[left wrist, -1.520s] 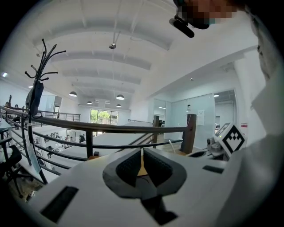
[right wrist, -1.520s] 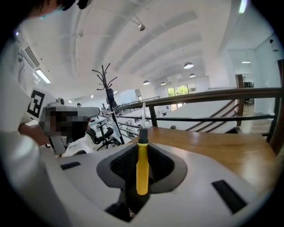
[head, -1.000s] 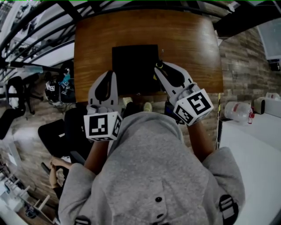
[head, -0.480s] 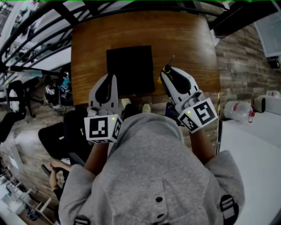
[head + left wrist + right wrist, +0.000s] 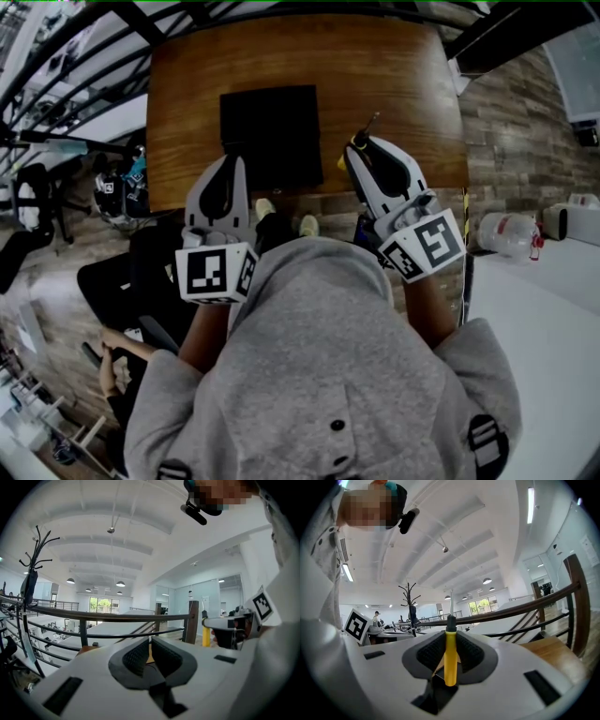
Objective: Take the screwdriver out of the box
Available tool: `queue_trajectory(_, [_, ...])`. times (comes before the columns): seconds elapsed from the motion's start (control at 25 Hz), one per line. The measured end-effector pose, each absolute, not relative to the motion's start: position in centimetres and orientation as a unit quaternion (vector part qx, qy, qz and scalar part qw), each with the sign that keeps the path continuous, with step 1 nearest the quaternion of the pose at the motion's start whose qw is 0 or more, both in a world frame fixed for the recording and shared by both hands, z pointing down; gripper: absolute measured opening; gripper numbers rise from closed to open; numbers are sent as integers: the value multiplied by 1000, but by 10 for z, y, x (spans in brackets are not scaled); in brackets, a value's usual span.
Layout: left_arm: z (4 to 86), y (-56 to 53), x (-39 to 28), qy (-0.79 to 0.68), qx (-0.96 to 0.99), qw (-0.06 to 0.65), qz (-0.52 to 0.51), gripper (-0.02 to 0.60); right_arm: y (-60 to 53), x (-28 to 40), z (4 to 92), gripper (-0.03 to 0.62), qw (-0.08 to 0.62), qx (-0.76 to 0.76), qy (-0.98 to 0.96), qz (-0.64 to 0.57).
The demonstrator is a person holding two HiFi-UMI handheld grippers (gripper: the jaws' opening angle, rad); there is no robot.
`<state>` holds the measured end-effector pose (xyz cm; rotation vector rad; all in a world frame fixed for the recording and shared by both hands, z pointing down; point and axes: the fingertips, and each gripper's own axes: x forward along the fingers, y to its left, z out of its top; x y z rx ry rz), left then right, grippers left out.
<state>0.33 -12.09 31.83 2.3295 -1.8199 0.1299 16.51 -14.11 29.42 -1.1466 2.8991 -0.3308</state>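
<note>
Right claw: it stands over the near edge of the bench, just to the right of the box and apart from it. Ahead of its tips and to their right I find bare wood out to the far and right edges, so there is room on both sides. The bench's right edge is near; past it is brick-patterned floor. A dark railing runs beyond the far edge.

State of the right claw: partly open, with both ribbed pads pressed on the yellow handle of the screwdriver. The handle stands upright between the pads. Its black collar and thin metal shaft rise past the tips. From the head view the screwdriver is outside the box, its shaft pointing away from me over open wood.

Left claw: its tips sit at the near left corner of the box, over the bench's near edge. In its own view the left claw has its pads drawn together with only a sliver between them. Nothing is in that sliver and it grips nothing.

Box: black and square, lying between the two claws and just ahead of them, close to the near edge. Its top reads as flat black. I cannot tell what is inside.
</note>
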Motion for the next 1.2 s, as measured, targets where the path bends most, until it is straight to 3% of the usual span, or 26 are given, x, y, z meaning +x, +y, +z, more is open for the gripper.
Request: queue_trajectory(1.2, [314,-44,-42,-621,779,86,30,29,-63,115,291,84,-10,-353,931,-94])
